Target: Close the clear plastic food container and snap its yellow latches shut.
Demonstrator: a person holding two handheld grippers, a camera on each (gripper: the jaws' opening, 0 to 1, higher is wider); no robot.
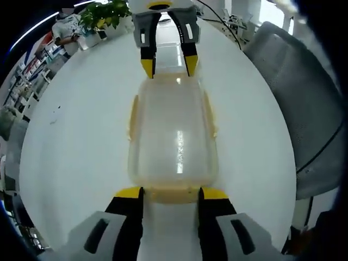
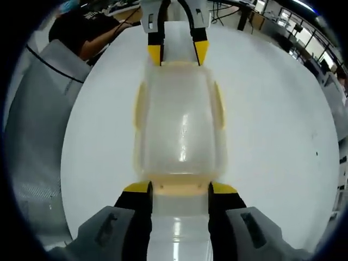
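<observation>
A clear plastic container (image 1: 174,136) lies lengthwise on the white table (image 1: 81,141) with its lid on. Yellow latches (image 1: 132,115) run along both long sides, and a yellow end latch (image 1: 173,194) fills the gap between my left gripper's (image 1: 172,193) open jaws at the near end. At the far end, my right gripper (image 1: 168,66) faces me, its yellow tips on either side of that end. In the right gripper view the container (image 2: 180,125) stretches away from my right gripper (image 2: 180,188), which stands open around its end latch (image 2: 180,188), with the left gripper (image 2: 178,54) opposite.
A grey mesh chair (image 1: 293,98) stands by the table's edge, seen also as the chair (image 2: 32,136) in the right gripper view. A potted plant (image 1: 103,13) sits at the far rim. A person (image 2: 81,32) in dark clothes sits beyond the table.
</observation>
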